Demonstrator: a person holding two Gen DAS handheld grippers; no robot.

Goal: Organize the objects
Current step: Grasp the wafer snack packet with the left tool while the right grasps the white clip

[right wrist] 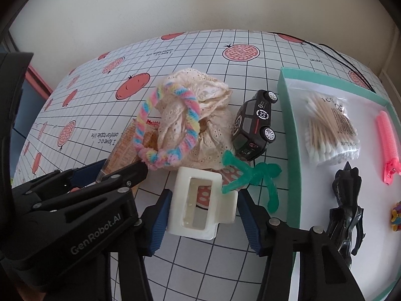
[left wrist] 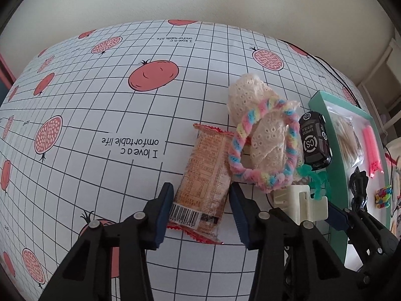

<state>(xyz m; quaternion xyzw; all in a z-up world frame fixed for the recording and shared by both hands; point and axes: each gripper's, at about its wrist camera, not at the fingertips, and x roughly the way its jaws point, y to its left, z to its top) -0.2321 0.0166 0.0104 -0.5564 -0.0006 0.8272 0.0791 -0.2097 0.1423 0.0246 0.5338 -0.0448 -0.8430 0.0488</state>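
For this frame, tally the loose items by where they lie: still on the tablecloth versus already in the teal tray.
On the tablecloth: 6: snack packet, lace cloth, rainbow chenille ring, toy car, white hair claw clip, green stick figure.
In the teal tray: 4: cotton swab bag, pink clip, black figure, colourful small item.
Total: 10

Grid-print table cover, plain wall, a loose cable

A white tablecloth (left wrist: pixel 105 105) with a black grid, pink-red pomegranate drawings and the printed words "I love a comfortable life" covers the whole work surface. Behind its far edge rises a bare cream-coloured wall (right wrist: pixel 175 2). A thin black cable (right wrist: pixel 343 59) trails across the cloth's far right corner. At the left edge a pink-red strip (right wrist: pixel 38 81) borders something blue; I cannot tell what it is.
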